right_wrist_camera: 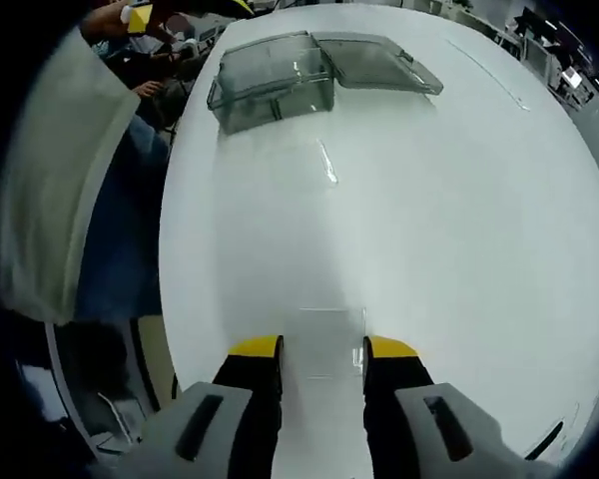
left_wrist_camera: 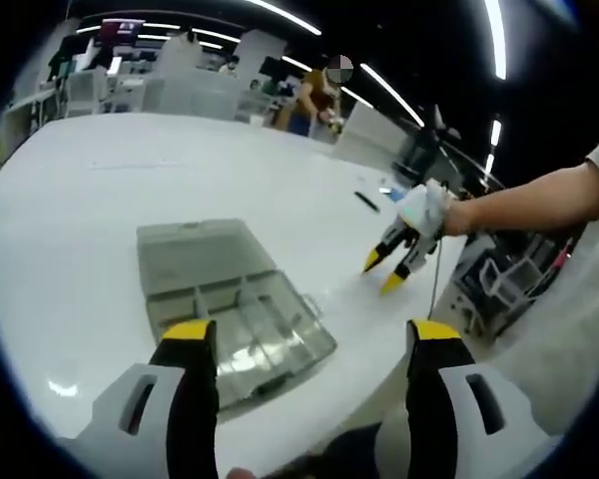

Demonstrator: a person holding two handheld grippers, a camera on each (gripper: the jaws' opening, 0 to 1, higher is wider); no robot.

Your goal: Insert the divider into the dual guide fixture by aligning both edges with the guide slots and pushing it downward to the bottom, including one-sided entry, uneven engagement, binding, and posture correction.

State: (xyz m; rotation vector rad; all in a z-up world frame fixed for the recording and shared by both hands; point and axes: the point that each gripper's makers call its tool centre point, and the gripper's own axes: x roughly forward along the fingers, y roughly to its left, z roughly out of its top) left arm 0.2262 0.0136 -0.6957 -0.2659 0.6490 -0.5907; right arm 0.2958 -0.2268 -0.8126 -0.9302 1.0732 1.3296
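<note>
Left gripper view: a white table (left_wrist_camera: 130, 200) is seen in a dim hall lit by ceiling strips (left_wrist_camera: 499, 40). A clear compartment box (left_wrist_camera: 250, 334), lid (left_wrist_camera: 195, 254) folded back, lies between the parted, empty jaws of the left gripper (left_wrist_camera: 309, 339). The right gripper (left_wrist_camera: 389, 269), tips apart, hovers beside it. In the right gripper view, a clear divider (right_wrist_camera: 331, 344) is lightly pinched in the right gripper (right_wrist_camera: 322, 351), well apart from the box (right_wrist_camera: 275, 90). No writing is legible.

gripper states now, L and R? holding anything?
Left gripper: open, holding nothing, above the open clear box.
Right gripper: jaws partly open around a thin clear divider on the white table; grip cannot be told.
</note>
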